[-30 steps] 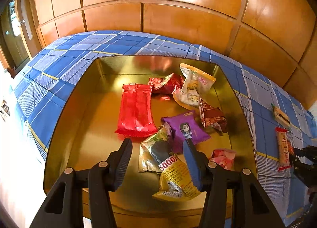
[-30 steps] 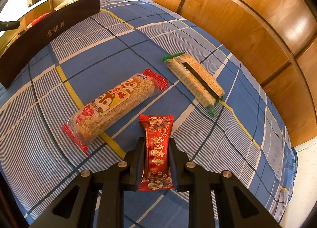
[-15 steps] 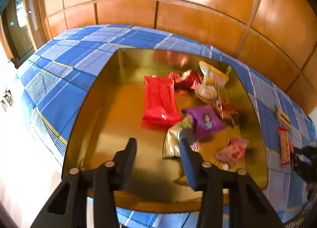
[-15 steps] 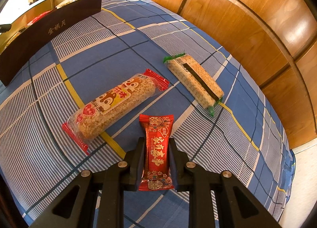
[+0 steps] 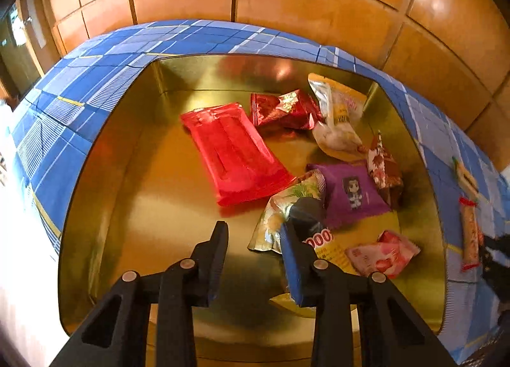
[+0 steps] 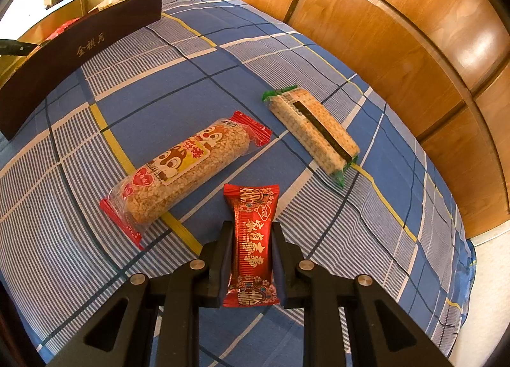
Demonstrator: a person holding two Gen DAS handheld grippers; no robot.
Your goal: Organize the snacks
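A gold tin [image 5: 105, 195] is set on the blue checked cloth [image 6: 223, 58], and it is taken as the landmark here. Inside it a loose pile of packets has been gathered toward the right half: a flat red packet [image 5: 234, 153] near the middle, a purple packet [image 5: 350, 191] to its right, a pink packet [image 5: 382, 254] near the front right corner, and a gold-and-green packet [image 5: 287, 207] between the red and purple ones. The left half of the tin floor is left bare. This is judged to be the collecting place for the snacks.

Outside the tin, to its right on the cloth, two bars lie unsorted: a puffed-rice bar [image 6: 185, 169] with red ends nearer the tin, and a cracker pack [image 6: 314, 134] with green ends farther from it. They are probably left for later trips.

The left gripper [image 5: 255, 236] is held above the front of the tin, and its jaws are closing with only bare tin floor seen between them; the right finger passes in front of the gold-and-green packet, and contact cannot be confirmed.

The right gripper [image 6: 251, 241] is clamped tight on a red candy bar [image 6: 253, 239], gripped across its narrow sides, well right of the tin, seemingly so it can be carried over.
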